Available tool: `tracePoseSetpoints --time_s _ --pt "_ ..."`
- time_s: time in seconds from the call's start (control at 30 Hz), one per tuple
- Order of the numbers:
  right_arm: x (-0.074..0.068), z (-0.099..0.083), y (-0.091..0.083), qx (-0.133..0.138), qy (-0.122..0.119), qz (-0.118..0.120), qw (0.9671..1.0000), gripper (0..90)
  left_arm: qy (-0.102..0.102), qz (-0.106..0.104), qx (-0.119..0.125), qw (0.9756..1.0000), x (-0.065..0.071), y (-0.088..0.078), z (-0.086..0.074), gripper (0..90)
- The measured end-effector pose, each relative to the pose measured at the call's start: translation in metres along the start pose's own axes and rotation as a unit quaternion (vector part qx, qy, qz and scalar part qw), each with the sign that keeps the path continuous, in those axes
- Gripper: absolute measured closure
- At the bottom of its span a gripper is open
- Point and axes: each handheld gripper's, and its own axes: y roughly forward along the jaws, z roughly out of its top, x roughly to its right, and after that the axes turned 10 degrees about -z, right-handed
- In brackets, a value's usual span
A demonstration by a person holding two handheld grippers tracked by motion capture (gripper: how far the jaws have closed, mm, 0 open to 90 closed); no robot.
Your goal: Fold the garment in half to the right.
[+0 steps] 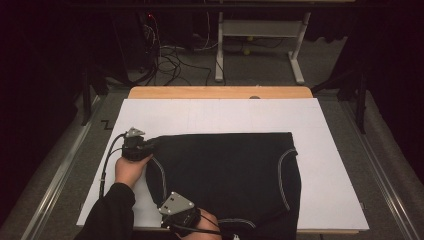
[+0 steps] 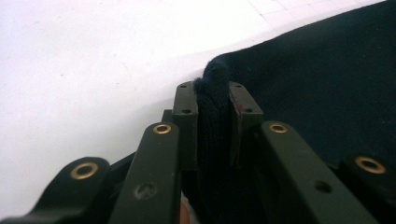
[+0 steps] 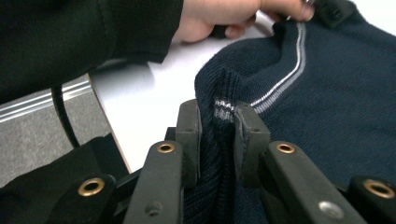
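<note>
High view: dark navy sweater [image 1: 227, 175] lying folded on a white board [image 1: 330, 150] over the wooden table [image 1: 220, 92]; left tongs [image 1: 150, 146] at its far left corner, right tongs [image 1: 187, 220] at the near left edge; grey carpet, cables and a table frame beyond.

Left gripper view: tongs clamped on a fold of sweater [image 2: 212, 107]; the next fold seemingly not begun.

Right gripper view: tongs clamped on the striped edge [image 3: 223, 112] (both grips set).

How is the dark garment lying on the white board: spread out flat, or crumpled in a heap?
Mostly spread flat. The dark garment covers the white board with straight edges; two edges are pinched up by the left gripper and right gripper.
</note>
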Motion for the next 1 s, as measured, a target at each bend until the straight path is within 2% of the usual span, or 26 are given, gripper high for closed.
tracePoseSetpoints --time_s 0.07,0.13,0.17,0.23,0.3,0.43,0.47,0.5,0.53,0.57,0.63,0.73,0.77,0.83,0.9,1.0 --pt "0.001 0.001 -0.002 0.004 0.002 0.000 1.0000 75.7 -0.006 -0.007 -0.005 0.9999 0.000 -0.001 0.001 72.8" --pt "0.002 0.001 -0.004 0.008 0.002 0.001 1.0000 75.7 -0.033 -0.016 0.000 0.9993 -0.002 -0.003 0.001 72.9" --pt "0.003 0.001 -0.005 0.010 0.002 0.003 0.9999 75.8 -0.039 -0.018 0.003 0.9991 -0.001 -0.003 0.001 73.7" --pt "0.004 0.002 -0.007 0.014 0.002 0.005 0.9999 75.9 -0.038 -0.011 0.013 0.9992 0.002 -0.005 0.001 74.7" --pt "0.006 0.003 -0.009 0.019 0.002 0.005 0.9998 76.0 -0.024 -0.003 0.026 0.9994 0.006 -0.006 0.003 75.5" --pt "0.010 0.006 -0.015 0.034 0.005 0.003 0.9994 75.9 -0.030 -0.001 0.041 0.9987 0.009 -0.010 0.010 75.5" --pt "0.011 0.007 -0.016 0.036 0.007 0.002 0.9993 75.9 -0.037 -0.013 0.051 0.9979 0.009 -0.012 0.011 75.5" --pt "0.012 0.008 -0.017 0.040 0.010 0.003 0.9992 75.9 -0.050 -0.033 0.062 0.9963 0.007 -0.014 0.012 75.5" --pt "0.013 0.009 -0.019 0.044 0.010 0.001 0.9990 75.9 -0.064 -0.043 0.068 0.9947 0.007 -0.016 0.013 75.5" --pt "0.014 0.010 -0.020 0.049 0.010 -0.002 0.9988 75.9 -0.065 -0.042 0.071 0.9945 0.007 -0.018 0.015 75.5" --pt "0.015 0.011 -0.022 0.054 0.013 -0.004 0.9984 75.9 -0.056 -0.028 0.064 0.9959 0.010 -0.020 0.019 75.5" --pt "0.017 0.014 -0.026 0.061 0.014 -0.004 0.9980 75.9 -0.057 -0.019 0.059 0.9964 0.015 -0.024 0.028 75.4" --pt "0.017 0.015 -0.027 0.064 0.014 -0.004 0.9978 75.9 -0.052 -0.017 0.061 0.9966 0.018 -0.026 0.032 75.5" --pt "0.018 0.017 -0.029 0.069 0.016 -0.004 0.9975 75.9 -0.030 0.002 0.055 0.9980 0.024 -0.028 0.039 75.8" --pt "0.019 0.019 -0.032 0.073 0.016 -0.004 0.9972 75.8 -0.024 0.009 0.060 0.9979 0.029 -0.030 0.045 76.0" --pt "0.019 0.022 -0.036 0.081 0.013 -0.005 0.9966 75.8 -0.025 0.006 0.074 0.9969 0.032 -0.034 0.052 76.0"
